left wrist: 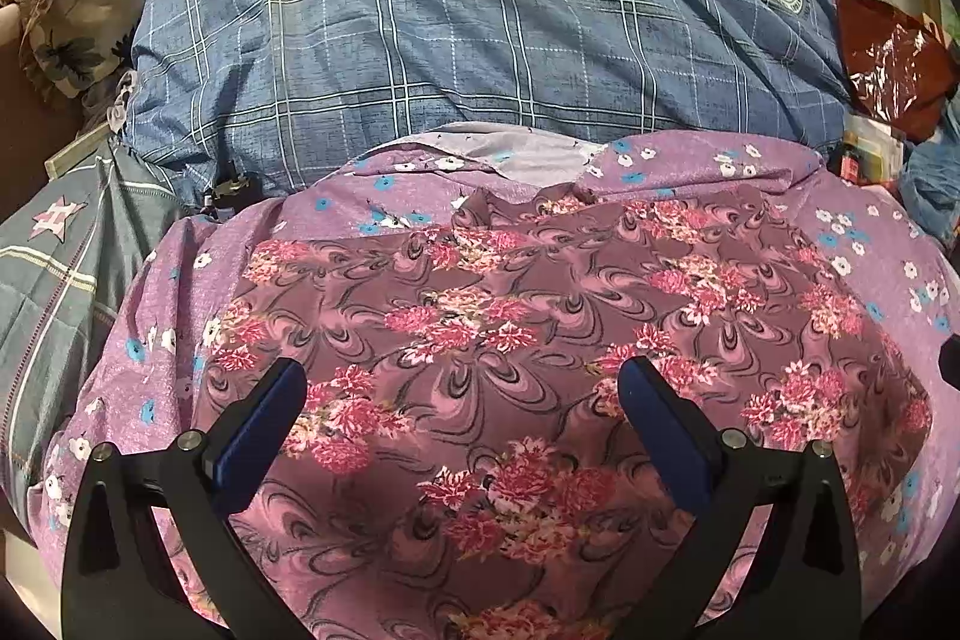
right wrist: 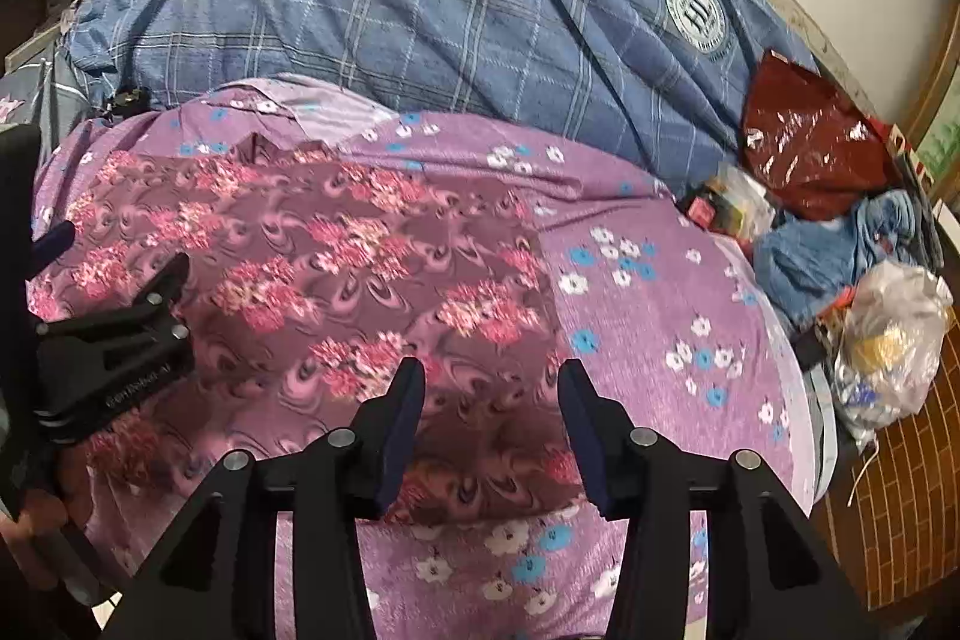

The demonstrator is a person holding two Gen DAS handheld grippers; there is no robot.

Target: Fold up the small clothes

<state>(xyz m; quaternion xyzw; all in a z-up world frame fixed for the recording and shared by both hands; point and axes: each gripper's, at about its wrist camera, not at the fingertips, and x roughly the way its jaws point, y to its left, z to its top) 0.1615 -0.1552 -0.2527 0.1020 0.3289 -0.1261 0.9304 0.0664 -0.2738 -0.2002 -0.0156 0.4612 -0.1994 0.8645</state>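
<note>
Floral garment is lying spread flat on the purple bedsheet, prob. w/ no fold made yet; left gripper & right gripper are hovering over its near edge, jaws apart, holding nothing.

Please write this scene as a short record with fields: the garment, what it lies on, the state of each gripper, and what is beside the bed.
garment: maroon cloth with pink flower print, spread flat
surface: lilac bedsheet with small white and blue flowers
behind: blue checked quilt
left gripper: open, over the cloth, holds nothing
right gripper: open, over the cloth's near edge
right side: red plastic bag, clear plastic bag
</note>
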